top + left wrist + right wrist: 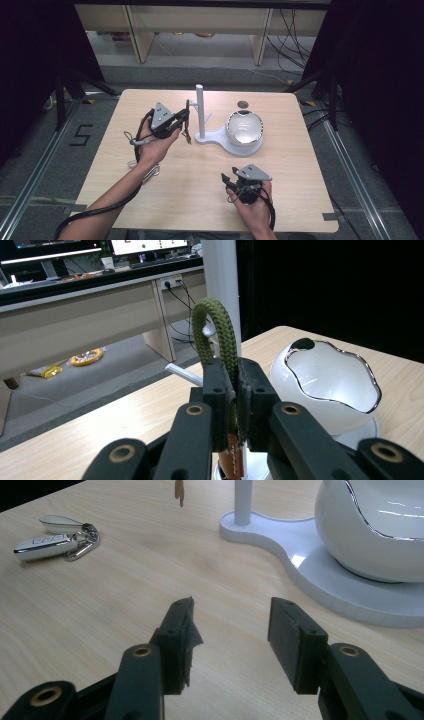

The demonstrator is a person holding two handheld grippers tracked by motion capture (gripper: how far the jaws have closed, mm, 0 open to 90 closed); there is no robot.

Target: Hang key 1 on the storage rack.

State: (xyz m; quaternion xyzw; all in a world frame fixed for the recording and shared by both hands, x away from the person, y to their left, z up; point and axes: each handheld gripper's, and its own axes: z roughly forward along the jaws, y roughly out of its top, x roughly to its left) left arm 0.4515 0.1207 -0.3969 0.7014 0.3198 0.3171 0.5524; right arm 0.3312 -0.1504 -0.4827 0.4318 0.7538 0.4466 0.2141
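My left gripper (184,116) is shut on an olive-green cord loop (220,330), held up beside the white post (200,112) of a stand. In the left gripper view the jaws (235,385) pinch the cord, and its loop rises above them in front of the post (220,280). A brown leather tag (187,137) hangs from the cord below the gripper, clear of the table. My right gripper (226,179) rests low near the table's front edge, open with nothing between its jaws (231,625).
The stand's white base (310,555) carries a white bowl with a chrome rim (245,127). A bunch of silver car keys (55,537) lies on the wooden table (300,165), by the left forearm. A round hole (243,104) is in the tabletop behind the bowl.
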